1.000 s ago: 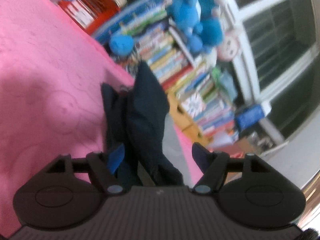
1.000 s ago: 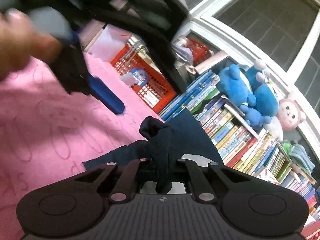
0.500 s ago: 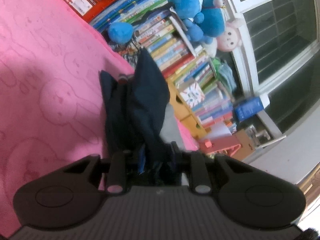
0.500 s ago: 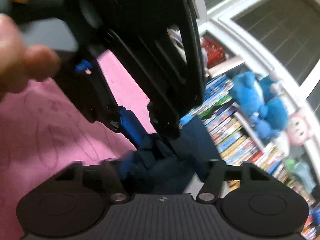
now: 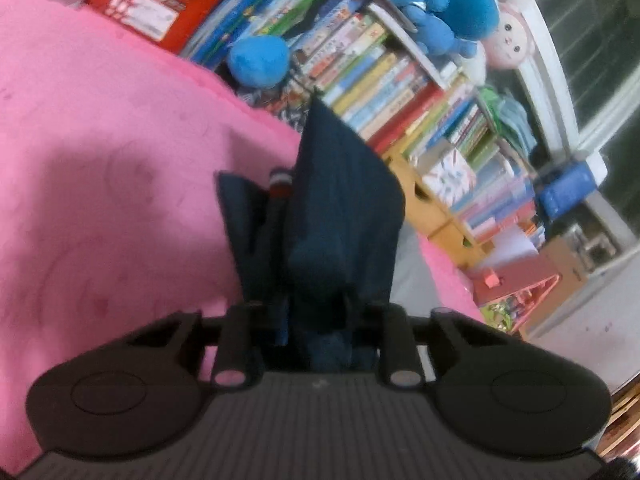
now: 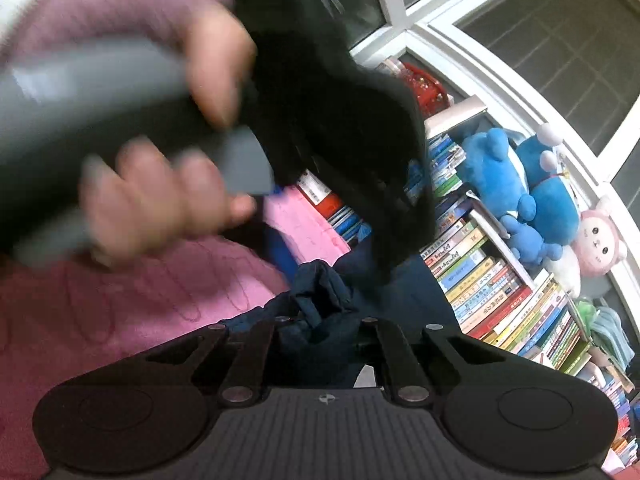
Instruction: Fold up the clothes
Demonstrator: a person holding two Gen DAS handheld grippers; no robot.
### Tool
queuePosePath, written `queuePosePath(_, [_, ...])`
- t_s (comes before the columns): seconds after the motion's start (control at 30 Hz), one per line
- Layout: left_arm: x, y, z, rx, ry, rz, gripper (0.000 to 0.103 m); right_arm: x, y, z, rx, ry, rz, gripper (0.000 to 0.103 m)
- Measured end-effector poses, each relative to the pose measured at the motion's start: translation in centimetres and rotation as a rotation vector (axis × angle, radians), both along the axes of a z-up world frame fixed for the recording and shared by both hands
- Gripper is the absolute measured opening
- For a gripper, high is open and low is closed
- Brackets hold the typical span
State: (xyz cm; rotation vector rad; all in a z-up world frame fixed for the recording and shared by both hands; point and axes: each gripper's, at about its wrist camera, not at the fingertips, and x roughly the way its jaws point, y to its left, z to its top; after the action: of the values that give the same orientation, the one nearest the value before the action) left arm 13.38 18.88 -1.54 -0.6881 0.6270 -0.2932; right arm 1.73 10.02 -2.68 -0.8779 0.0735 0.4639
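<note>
A navy garment (image 5: 344,200) with a small red and white striped tab hangs in folds over the pink blanket (image 5: 100,160). My left gripper (image 5: 316,312) has its jaws closing tight on the garment's near end, cloth bunched between the pads. In the right wrist view my right gripper (image 6: 320,320) is shut on a crumpled lump of the same navy garment (image 6: 320,292). A person's hand (image 6: 152,200) on a grey handle looms close above it at upper left, blurred, with the black body of the other tool reaching down to the cloth.
The pink blanket (image 6: 120,300) spreads to the left in both views. Past its far edge stand rows of colourful books (image 5: 400,92), blue and pink plush toys (image 6: 520,188), a red basket (image 5: 160,12) and a large window (image 6: 540,40).
My left gripper went from wide open to closed on the garment. The hand with its tool swung nearer across the right wrist view. My right jaws loosened briefly and closed again.
</note>
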Motion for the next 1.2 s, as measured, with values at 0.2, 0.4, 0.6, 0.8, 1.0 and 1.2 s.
queuePosePath(0.2, [2.3, 1.4, 1.9, 0.022, -0.021, 0.03, 0.014, 0.7, 0.0, 0.2, 0.001, 0.005, -0.001, 0.01])
queuePosePath(0.4, [3.4, 3.1, 2.5, 0.02, -0.022, 0.201, 0.014, -0.3, 0.0, 0.0, -0.004, -0.002, 0.009, 0.009])
queuePosePath(0.6, [2.4, -1.1, 3.8, 0.23, -0.125, 0.051, 0.092, -0.7, 0.0, -0.2, -0.015, -0.023, 0.019, 0.009])
queuePosePath(0.8, [6.8, -2.0, 3.1, 0.549, 0.006, 0.284, 0.026, -0.7, -0.1, -0.2, -0.015, -0.023, 0.029, 0.009])
queuePosePath(1.0, [3.7, -1.7, 6.6, 0.547, -0.142, 0.352, 0.037, -0.8, -0.1, -0.1, -0.012, -0.024, 0.034, 0.01])
queuePosePath(1.2, [2.1, -9.8, 7.0, 0.755, -0.266, -0.054, 0.043, -0.7, -0.4, 0.2, -0.019, 0.061, 0.072, 0.014])
